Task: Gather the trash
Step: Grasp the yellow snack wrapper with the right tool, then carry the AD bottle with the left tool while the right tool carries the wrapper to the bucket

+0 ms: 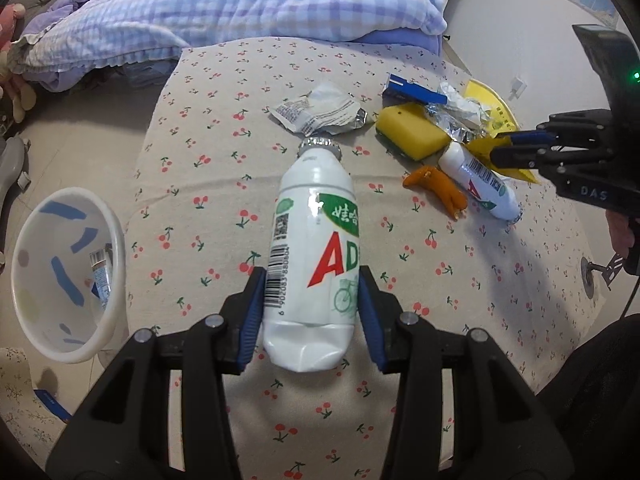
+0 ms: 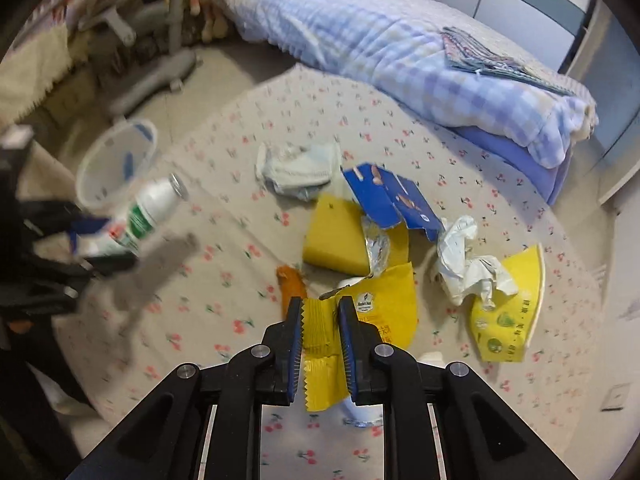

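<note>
My left gripper point(image 1: 312, 312) is shut on a white AD drink bottle point(image 1: 316, 248) and holds it above the cherry-print table point(image 1: 200, 184); it also shows in the right wrist view point(image 2: 144, 216). My right gripper point(image 2: 320, 320) is shut on a yellow wrapper point(image 2: 320, 344), lifted over the trash pile. On the table lie a second white bottle point(image 1: 480, 184), a yellow sponge point(image 1: 412, 132), a blue carton piece point(image 2: 392, 200), crumpled foil wrappers point(image 1: 320, 110), an orange peel point(image 1: 436, 186) and a yellow paper cone point(image 2: 508, 312). A white bin point(image 1: 64, 272) stands left of the table.
A bed with a checked lilac quilt point(image 1: 224, 12) lies behind the table. A grey chair base point(image 2: 156, 76) stands on the floor at the far left. The bin holds a small bottle point(image 1: 100, 276).
</note>
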